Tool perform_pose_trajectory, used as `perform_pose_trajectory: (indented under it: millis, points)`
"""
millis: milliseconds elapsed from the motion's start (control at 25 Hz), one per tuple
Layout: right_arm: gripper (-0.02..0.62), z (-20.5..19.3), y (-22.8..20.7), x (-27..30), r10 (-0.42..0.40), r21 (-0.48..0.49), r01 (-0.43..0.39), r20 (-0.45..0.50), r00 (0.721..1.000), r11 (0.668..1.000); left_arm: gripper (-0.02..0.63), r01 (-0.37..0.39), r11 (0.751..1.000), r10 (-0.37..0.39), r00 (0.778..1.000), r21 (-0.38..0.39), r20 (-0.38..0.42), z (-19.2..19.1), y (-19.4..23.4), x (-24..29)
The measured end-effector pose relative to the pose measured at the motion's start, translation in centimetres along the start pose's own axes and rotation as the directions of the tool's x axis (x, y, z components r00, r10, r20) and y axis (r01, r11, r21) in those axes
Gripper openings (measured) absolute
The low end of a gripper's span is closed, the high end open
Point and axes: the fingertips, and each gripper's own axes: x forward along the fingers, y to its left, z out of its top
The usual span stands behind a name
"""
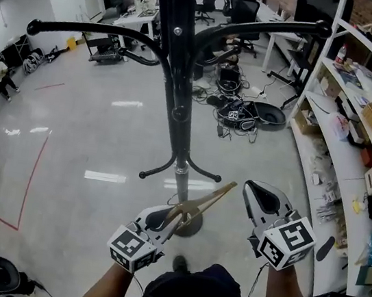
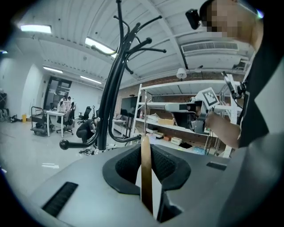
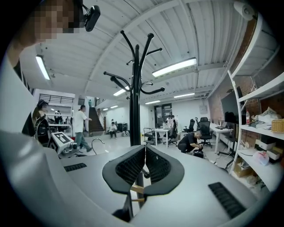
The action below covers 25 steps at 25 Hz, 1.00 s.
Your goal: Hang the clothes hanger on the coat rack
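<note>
While the black coat rack [image 1: 178, 74] stands on the floor straight ahead, white shelving [image 1: 342, 143] runs along the right. Near the rack's foot, the left gripper [image 1: 174, 215] is clamped on the wooden clothes hanger [image 1: 210, 198] (angled up toward the pole, well below the rack's arms). Beside it the right gripper [image 1: 252, 187] has its jaws pressed together, empty.
</note>
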Motion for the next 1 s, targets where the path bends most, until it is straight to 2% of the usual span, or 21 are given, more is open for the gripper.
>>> perform_pose_trajectory:
  millis: [160,360,560,800,1000]
  points:
    - [0.008,-1.4,-1.0,2.2,0.011,0.017,-0.01,-0.046,0.999,1.0,0.052,-0.003,1.0,0.002,1.0,-0.027,-0.024,-2.0,1.9,2.5]
    - [0.008,-3.9,-2.9,5.0,0.043,0.041,-0.039,-0.092,0.995,0.998,0.052,-0.045,0.999,0.044,0.998,-0.026,-0.037,-4.2,4.3,6.3]
    - [0.008,-5.5,-4.1,6.3,0.052,0.025,-0.049,-0.124,0.991,0.998,0.052,-0.058,0.998,0.056,0.996,-0.031,-0.07,-6.6,5.7,8.9]
    - [0.008,-7.9,-5.3,7.7,0.05,0.057,-0.041,-0.156,0.987,0.998,0.052,-0.08,0.996,0.076,0.993,-0.035,-0.088,-7.9,7.6,11.4]
    - [0.008,-8.5,-5.7,8.3,0.046,0.048,-0.039,-0.172,0.984,0.998,0.052,-0.093,0.995,0.089,0.989,-0.028,-0.114,-8.8,8.3,12.5]
